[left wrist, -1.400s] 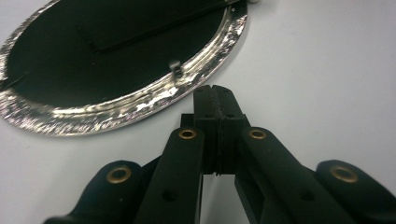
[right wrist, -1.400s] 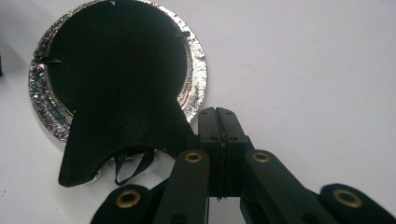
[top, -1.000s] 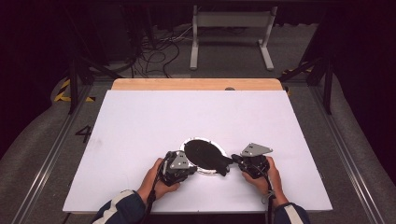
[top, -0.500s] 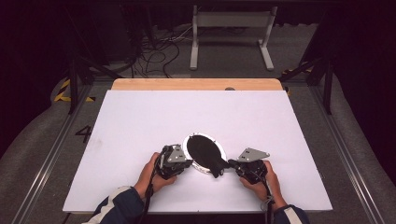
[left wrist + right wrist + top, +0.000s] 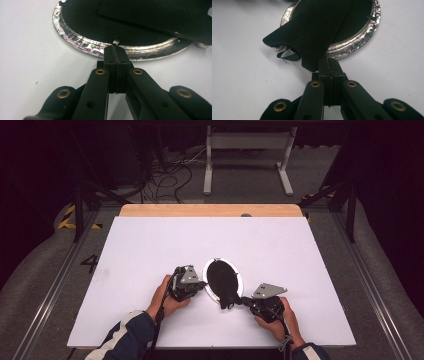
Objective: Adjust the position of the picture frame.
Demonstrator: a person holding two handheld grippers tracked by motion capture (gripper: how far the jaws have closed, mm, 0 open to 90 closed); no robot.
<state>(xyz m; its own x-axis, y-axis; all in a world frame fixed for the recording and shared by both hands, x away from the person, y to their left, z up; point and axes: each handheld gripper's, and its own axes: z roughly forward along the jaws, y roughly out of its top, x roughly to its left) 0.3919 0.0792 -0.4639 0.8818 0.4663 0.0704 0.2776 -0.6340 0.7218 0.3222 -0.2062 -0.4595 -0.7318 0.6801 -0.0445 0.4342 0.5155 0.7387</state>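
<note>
An oval frame (image 5: 222, 279) with a shiny silver rim (image 5: 82, 42) (image 5: 357, 42) lies back-up on the white table. A black stand flap (image 5: 226, 295) (image 5: 317, 30) (image 5: 160, 15) lifts off its black back. My left gripper (image 5: 202, 284) (image 5: 116, 48) is at the frame's left rim, jaws shut, with a small metal tab (image 5: 115, 41) pinched at the tips. My right gripper (image 5: 240, 301) (image 5: 329, 62) comes in from the near right, shut on the flap's lower edge. A thin black loop (image 5: 287, 55) hangs under the flap.
The white table top (image 5: 150, 250) ends in a wooden strip (image 5: 210, 210) at the far side. Beyond it are cables (image 5: 170, 180) on the floor and a grey metal stand (image 5: 247, 155). Metal rails run along both sides of the table.
The frame has turned to stand more lengthwise in the high view. My left hand has shifted slightly away from the person with it. The right hand stays about where it was.
</note>
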